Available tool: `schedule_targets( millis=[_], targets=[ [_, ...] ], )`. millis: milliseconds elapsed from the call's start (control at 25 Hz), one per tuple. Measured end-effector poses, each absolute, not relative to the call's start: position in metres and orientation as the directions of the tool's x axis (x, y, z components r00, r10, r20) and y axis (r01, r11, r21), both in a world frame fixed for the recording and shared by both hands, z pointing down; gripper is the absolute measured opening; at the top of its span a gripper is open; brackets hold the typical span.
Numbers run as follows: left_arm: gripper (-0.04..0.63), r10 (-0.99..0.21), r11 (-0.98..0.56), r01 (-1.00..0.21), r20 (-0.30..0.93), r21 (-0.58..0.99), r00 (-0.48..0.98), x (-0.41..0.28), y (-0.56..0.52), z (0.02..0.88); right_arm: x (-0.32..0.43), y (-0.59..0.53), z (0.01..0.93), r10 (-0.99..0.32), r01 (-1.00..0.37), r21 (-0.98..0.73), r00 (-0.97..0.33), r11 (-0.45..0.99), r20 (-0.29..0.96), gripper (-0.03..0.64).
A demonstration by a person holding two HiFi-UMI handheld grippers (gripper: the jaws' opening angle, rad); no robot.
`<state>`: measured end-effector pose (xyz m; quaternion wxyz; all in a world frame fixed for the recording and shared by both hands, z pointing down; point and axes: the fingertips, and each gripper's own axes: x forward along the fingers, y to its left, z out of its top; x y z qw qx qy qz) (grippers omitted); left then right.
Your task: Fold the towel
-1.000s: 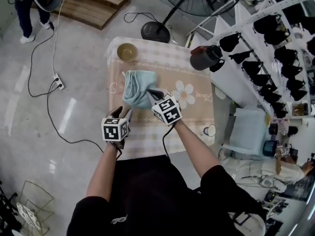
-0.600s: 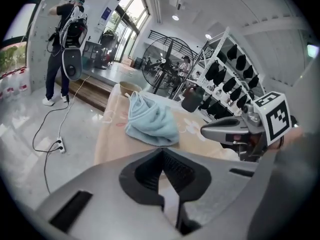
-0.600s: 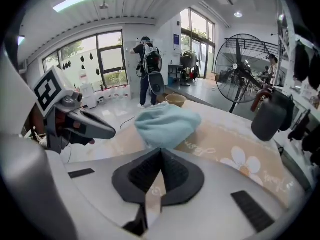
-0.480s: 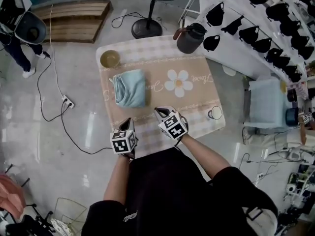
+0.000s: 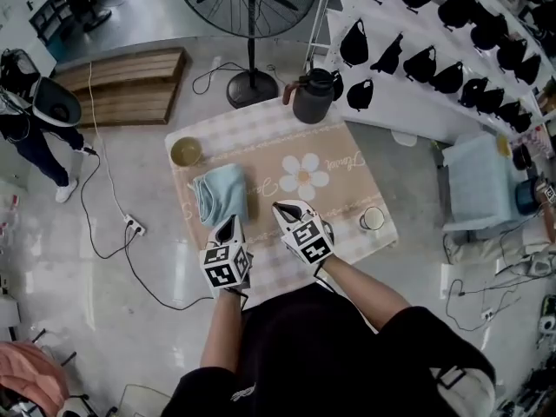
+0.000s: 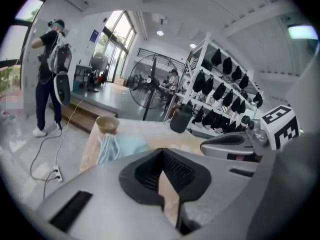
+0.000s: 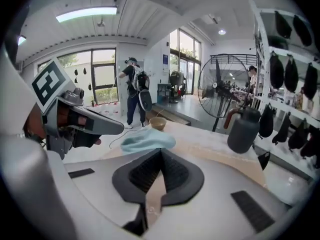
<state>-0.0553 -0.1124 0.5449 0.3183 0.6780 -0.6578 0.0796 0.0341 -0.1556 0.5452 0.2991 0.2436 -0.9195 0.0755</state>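
While both grippers hang over the near side of the table, the blue towel lies folded on it, just left of the white flower printed on the tablecloth. Below and left of the flower, near the towel, the left gripper is squeezed tight with nothing in it. Just below the flower, the right gripper is squeezed tight too, and empty. Up and left of the flower, past the towel, sits a brown bowl. A dark jug stands above the flower.

Overhead head view — gripper views low across table
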Motion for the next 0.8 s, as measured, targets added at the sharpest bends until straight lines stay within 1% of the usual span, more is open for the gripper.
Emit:
schedule_targets(
  millis=[160,320,440,560,800],
  targets=[
    [0.005,-0.904,0.021,-0.969,0.418,0.247,0.087,-0.063,-0.144,0.480,0.027,-0.183,0.490,-0.475,-0.530,0.035,-0.728,0.848,0.494,0.000],
    [0.005,-0.939,0.007,-0.980,0.338,0.197,0.061,-0.076,-0.164,0.427,0.023,-0.203,0.438,-0.526,-0.547,0.074,-0.747,0.834,0.407,0.000],
    [0.005,-0.954,0.004,-0.986,0.296,0.167,0.046,-0.080,-0.165,0.396,0.014,-0.205,0.402,-0.539,-0.546,0.080,-0.774,0.834,0.333,0.000],
    [0.005,-0.968,0.003,-0.985,0.249,0.171,0.040,-0.075,-0.164,0.373,0.013,-0.205,0.372,-0.555,-0.551,0.097,-0.788,0.829,0.267,0.000],
    [0.005,-0.988,0.016,-0.990,0.154,0.141,0.007,-0.078,-0.159,0.335,0.012,-0.203,0.338,-0.565,-0.553,0.118,-0.802,0.825,0.195,0.000]
  ],
)
